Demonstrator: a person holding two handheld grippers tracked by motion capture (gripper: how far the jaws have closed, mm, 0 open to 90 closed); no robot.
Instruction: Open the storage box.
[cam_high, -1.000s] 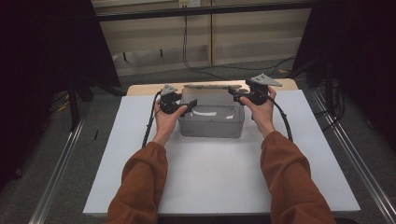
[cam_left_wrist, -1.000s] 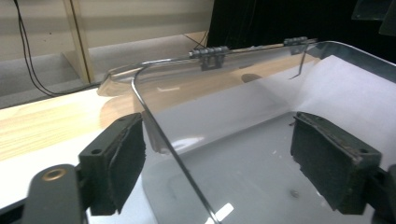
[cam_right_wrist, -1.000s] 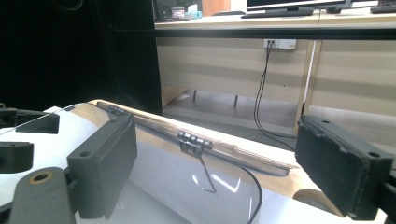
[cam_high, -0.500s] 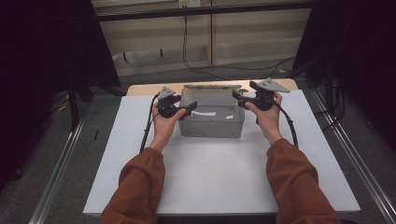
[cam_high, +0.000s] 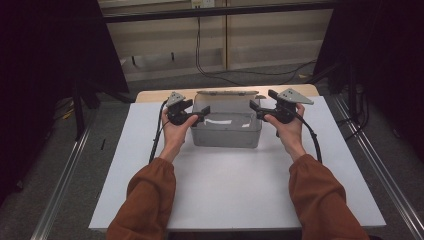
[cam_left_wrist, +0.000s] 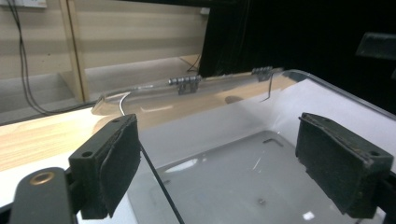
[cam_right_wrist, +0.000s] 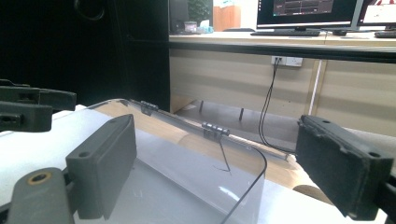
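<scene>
A person's left gripper (cam_high: 201, 113) and right gripper (cam_high: 256, 108), jaws apart, straddled the end walls of a clear plastic hinged-lid box (cam_high: 227, 131); lid open, neither wall gripped yet.

The clear box's (cam_high: 227, 125) open lid (cam_high: 227, 93) hangs behind its far wall, mostly hidden; its contents are too blurred to tell.

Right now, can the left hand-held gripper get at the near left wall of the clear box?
Probably yes. The left hand-held gripper is open at the clear box, and in the left gripper view its pads stand either side of the wall's rim with nothing between.
</scene>
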